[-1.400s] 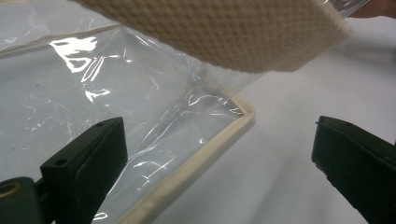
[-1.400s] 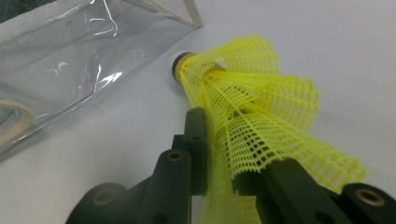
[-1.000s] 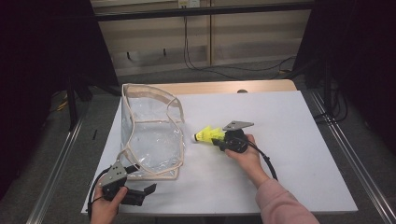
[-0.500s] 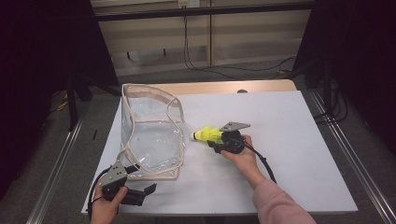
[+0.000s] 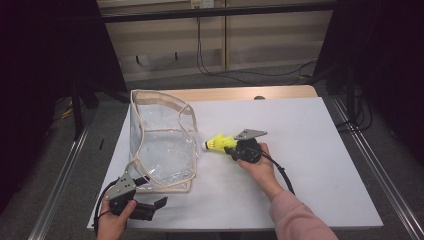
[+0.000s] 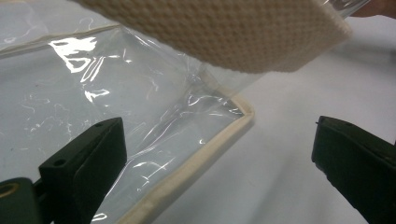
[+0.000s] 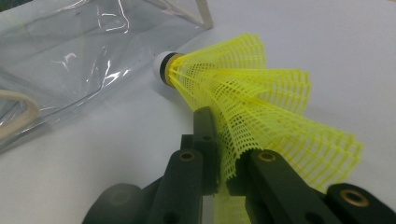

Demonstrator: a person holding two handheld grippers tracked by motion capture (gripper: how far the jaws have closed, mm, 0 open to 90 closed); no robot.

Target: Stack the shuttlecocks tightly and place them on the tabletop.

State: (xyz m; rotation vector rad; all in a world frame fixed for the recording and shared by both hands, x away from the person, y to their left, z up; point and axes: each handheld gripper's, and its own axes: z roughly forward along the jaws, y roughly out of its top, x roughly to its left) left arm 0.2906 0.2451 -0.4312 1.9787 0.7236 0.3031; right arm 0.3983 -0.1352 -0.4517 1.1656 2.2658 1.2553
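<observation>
STEP: yellow shuttlecock (image 5: 219,143) carried toward clear bag (image 5: 162,142), judged mid-transfer | RIGHT: right gripper (image 7: 223,154) jaws clamped on its mesh skirt, cork nearly touching bag wall | LEFT: left gripper (image 5: 159,203) jaws apart beside bag's corner on desk (image 5: 310,150) | NEXT: bag mouth probably must be opened; cream handle strap (image 6: 219,32) overhangs.

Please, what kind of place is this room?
Probably a lab or recording workspace, not a home: a white table with metal rails, loose cables along the back wall, dark curtains around it, and handheld grippers with cameras.
</observation>
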